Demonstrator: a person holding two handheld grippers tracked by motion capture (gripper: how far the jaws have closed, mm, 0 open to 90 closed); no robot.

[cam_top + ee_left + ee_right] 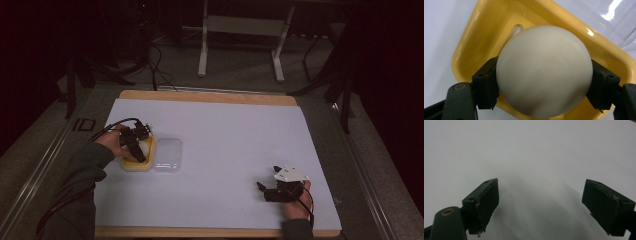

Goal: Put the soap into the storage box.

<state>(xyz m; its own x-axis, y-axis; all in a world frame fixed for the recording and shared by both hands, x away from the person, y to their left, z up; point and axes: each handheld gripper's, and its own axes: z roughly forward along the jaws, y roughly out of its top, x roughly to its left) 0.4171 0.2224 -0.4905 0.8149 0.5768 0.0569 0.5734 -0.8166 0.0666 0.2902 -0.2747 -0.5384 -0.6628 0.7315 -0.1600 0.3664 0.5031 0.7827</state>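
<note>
Left tool (544, 82) is clamped on a white ball (544, 72), one black pad on each side at the ball's widest part, so the grip sits on the equator and the round surface likely can't squirt out. The ball hangs right over the yellow tray (471, 47), inside its rim; whether it touches the tray floor can't be told. A small pale item (517, 29) peeks out behind the ball in the tray's recess, unclear what it is. In the high view the left tool (134, 142) comes at the yellow tray (136, 165) from 9 o'clock, the hand angled down into it, which fits a lift out or a set-down.

A clear lid (168, 155) lies flat, touching the tray at its 3 o'clock side, probably parked there to keep the tray opening free.

Right tool (272, 191) rests low near the desk's 5 o'clock corner, well apart from the tray, idle and out of the way. Its jaws stand wide apart with nothing between them, over bare sheet (529, 150).

Surface: a white sheet (235, 135) covers a wooden desk (200, 96), matte, no clutter. Room is dark; grey floor, cables (157, 70) and a white frame's legs (240, 45) at 12 o'clock.
</note>
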